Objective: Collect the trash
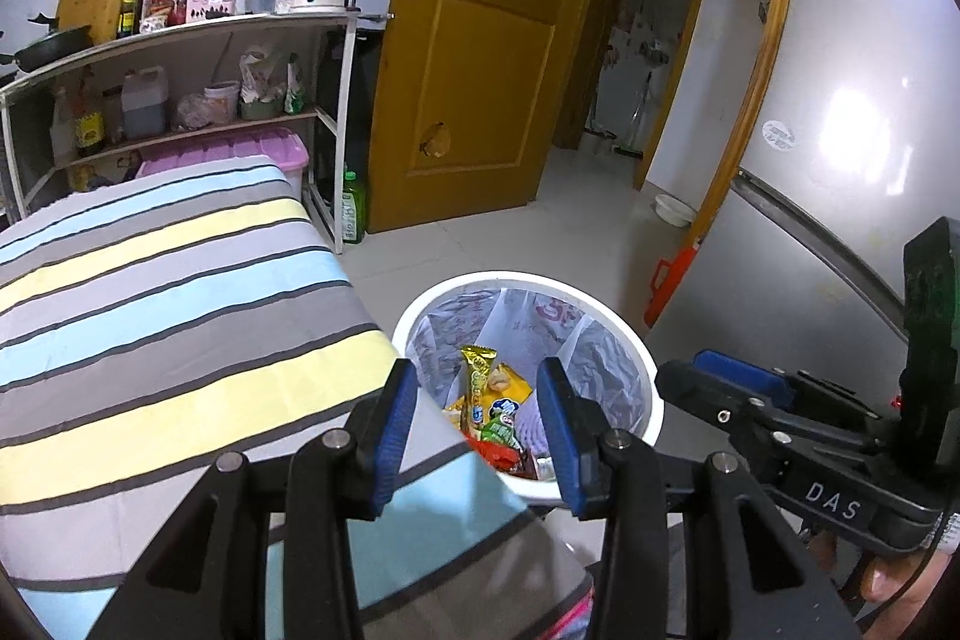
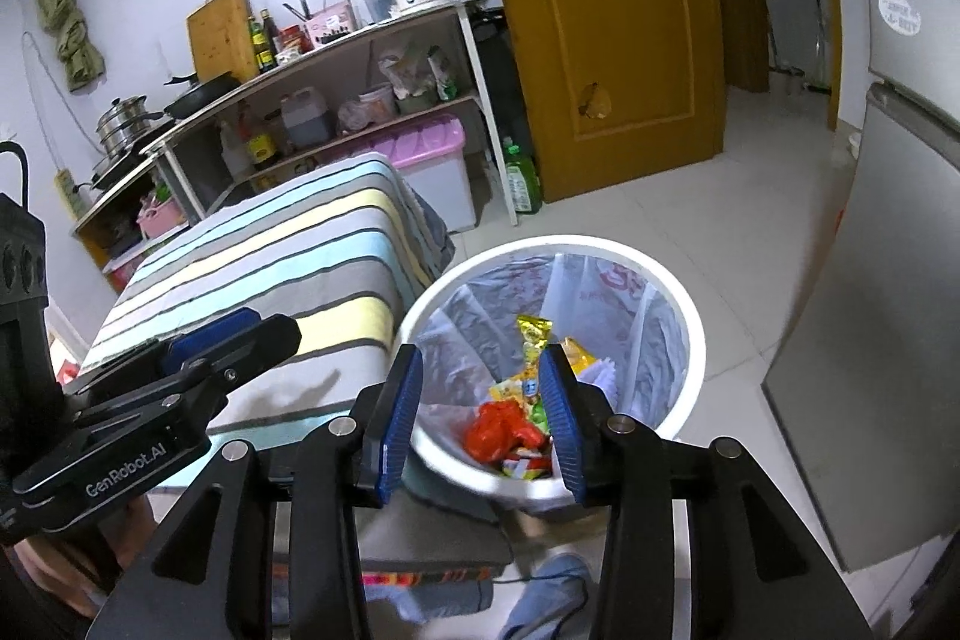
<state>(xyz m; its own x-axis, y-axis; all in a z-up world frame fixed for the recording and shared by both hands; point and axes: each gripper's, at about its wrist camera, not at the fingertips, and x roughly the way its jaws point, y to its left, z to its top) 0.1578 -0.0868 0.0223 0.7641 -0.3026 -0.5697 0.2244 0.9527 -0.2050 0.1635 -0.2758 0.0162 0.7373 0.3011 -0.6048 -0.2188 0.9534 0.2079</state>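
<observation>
A white trash bin [image 1: 636, 334] lined with a clear bag stands on the floor beside the striped table. It also shows in the right wrist view [image 2: 690, 316]. Inside lie several snack wrappers [image 1: 489, 400]: a yellow one, a green one, red ones [image 2: 501, 430]. My left gripper [image 1: 477, 430] is open and empty, held above the bin's near rim and the table corner. My right gripper [image 2: 480, 418] is open and empty, held above the bin. The right gripper [image 1: 738, 382] appears at right in the left wrist view; the left gripper [image 2: 240, 334] appears at left in the right wrist view.
A table with a striped cloth [image 1: 150, 310] lies left of the bin. Behind it stands a shelf [image 1: 180, 40] with a kettle, bottles and pans. A wooden door [image 1: 480, 40] stands open. A grey fridge [image 2: 888, 280] is to the right. Tiled floor surrounds the bin.
</observation>
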